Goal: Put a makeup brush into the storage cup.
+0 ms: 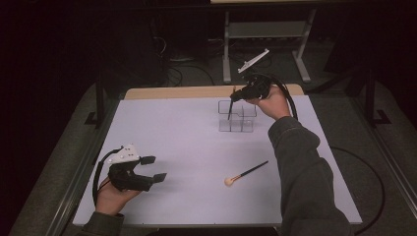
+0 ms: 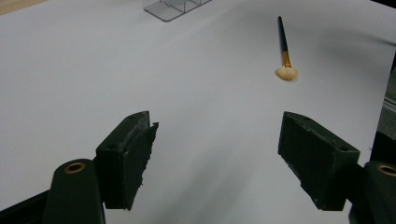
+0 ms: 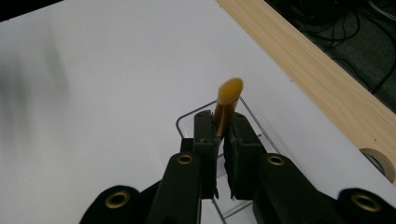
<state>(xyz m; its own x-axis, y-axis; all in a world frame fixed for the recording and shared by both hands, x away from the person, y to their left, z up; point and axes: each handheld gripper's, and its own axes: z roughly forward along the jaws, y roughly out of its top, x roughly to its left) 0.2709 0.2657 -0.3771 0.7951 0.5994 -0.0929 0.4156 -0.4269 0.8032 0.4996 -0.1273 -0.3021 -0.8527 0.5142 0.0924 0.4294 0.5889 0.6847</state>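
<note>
My right gripper [image 1: 234, 96] hangs over a clear compartment organizer [image 1: 242, 124] at the far middle of the table. It is shut on a makeup brush [image 3: 229, 95], whose tan bristle head sticks out past the jaws [image 3: 221, 126]; its dark handle [image 1: 229, 111] reaches down into the organizer [image 3: 180, 122]. A second makeup brush [image 1: 246, 173] with a black handle and pale bristles lies flat on the white table, right of centre. My left gripper [image 1: 156, 168] rests open near the front left, nothing between its jaws [image 2: 217, 154]. That loose brush [image 2: 283, 42] lies well ahead of it.
The white table top [image 1: 172, 128] ends in a wooden strip [image 1: 172, 92] at the far edge. Beyond it stand a grey desk frame [image 1: 265, 29] and floor cables. A corner of the organizer [image 2: 170, 7] shows far off in the left gripper view.
</note>
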